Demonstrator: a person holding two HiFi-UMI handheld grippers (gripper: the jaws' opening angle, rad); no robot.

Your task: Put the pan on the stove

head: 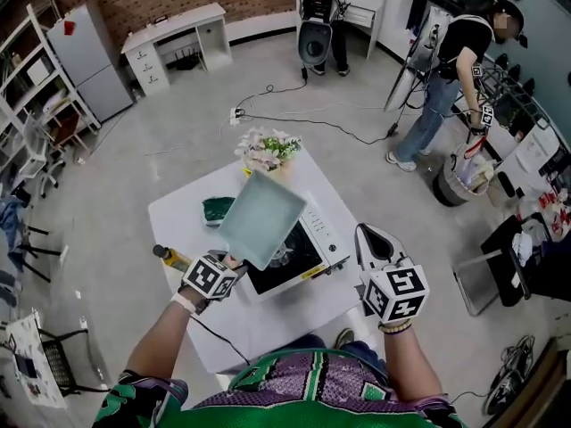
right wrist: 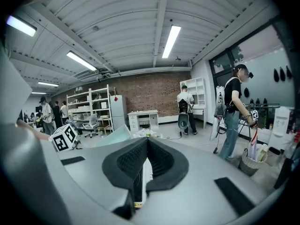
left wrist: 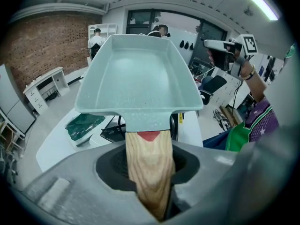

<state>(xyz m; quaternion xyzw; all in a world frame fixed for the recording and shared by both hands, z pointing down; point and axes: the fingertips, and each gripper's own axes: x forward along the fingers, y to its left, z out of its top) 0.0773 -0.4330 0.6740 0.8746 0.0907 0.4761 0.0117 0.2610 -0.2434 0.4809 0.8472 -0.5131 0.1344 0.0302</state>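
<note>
Now my left gripper (head: 234,259) grips the pan (head: 261,218) by its handle over the centre-frame stove (head: 319,226); right gripper (head: 373,243) closed, empty. Next: lower it flat.

Bright, even light from ceiling tube lamps (right wrist: 171,40); strong fisheye bending and dark vignetted corners; soft shadows.

The pan (head: 261,218) is pale mint green with fine speckles; its handle (left wrist: 149,168) shows light wood grain. The stove (head: 323,230) is white with a black top. The cloth (head: 217,209) is dark green. The right gripper (head: 373,235) carries black-and-white square markers.
</note>
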